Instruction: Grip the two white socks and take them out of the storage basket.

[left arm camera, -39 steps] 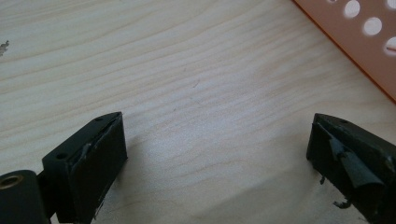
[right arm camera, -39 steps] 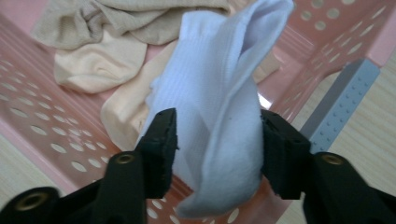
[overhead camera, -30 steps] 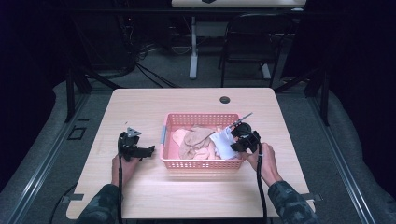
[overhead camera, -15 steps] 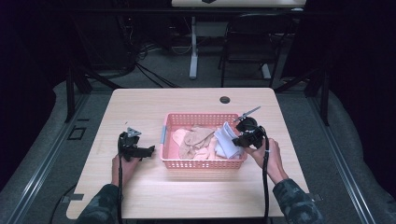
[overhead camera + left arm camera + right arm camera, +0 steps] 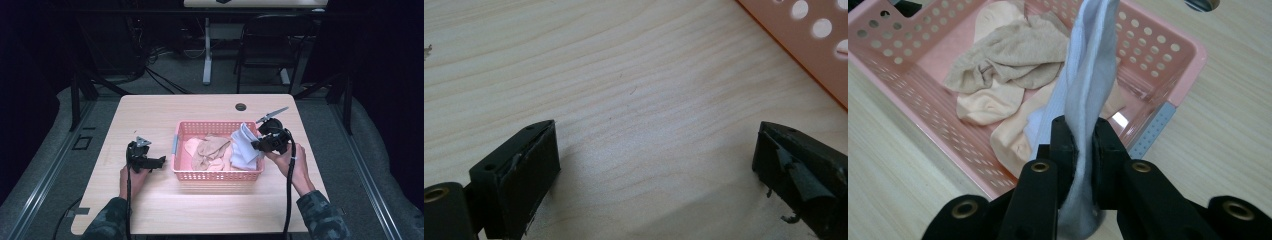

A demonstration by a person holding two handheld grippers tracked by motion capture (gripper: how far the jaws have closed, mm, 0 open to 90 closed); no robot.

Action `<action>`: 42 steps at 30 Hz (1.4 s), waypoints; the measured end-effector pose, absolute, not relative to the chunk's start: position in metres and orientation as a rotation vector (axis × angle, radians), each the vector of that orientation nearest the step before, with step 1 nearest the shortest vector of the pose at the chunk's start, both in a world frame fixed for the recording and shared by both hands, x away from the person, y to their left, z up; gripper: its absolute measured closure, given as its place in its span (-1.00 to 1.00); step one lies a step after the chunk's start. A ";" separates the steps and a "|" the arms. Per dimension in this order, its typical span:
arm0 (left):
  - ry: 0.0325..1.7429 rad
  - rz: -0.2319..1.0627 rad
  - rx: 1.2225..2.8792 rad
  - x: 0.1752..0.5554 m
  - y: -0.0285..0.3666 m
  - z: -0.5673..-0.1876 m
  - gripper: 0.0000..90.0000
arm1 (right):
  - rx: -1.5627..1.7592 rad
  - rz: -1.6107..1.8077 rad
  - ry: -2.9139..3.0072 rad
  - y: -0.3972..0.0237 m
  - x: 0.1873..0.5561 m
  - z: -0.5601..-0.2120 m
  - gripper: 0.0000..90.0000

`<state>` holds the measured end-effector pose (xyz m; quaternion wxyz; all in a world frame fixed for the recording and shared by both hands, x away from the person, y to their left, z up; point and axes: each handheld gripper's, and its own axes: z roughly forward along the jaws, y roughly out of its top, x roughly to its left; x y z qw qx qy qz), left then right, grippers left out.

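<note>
Pale wood grain runs across the worktop (image 5: 150,115), a light rectangular top with a small dark round grommet (image 5: 241,107) set just beyond the pink perforated basket (image 5: 218,175). That basket sits about mid-worktop. Inside it lie beige and peach socks (image 5: 210,150). Over the basket's right end, the right gripper (image 5: 256,145) is pinched tight on a white sock (image 5: 243,150), which hangs with its lower end down among the others. Left of the basket, well apart from it, the left gripper (image 5: 161,161) rests low on bare wood, its jaws spread wide with nothing between them. Beyond the worktop the room is dim: grey carpet, a tangle of black cables (image 5: 155,70), a white table leg (image 5: 207,55) and a dark chair (image 5: 265,50).
</note>
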<state>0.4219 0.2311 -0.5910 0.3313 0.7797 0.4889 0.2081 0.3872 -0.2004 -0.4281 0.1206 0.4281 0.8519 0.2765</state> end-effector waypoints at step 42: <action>1.277 0.545 2.040 0.422 0.231 -0.591 -0.90 | 1.297 0.845 2.246 -0.255 0.366 -0.372 0.83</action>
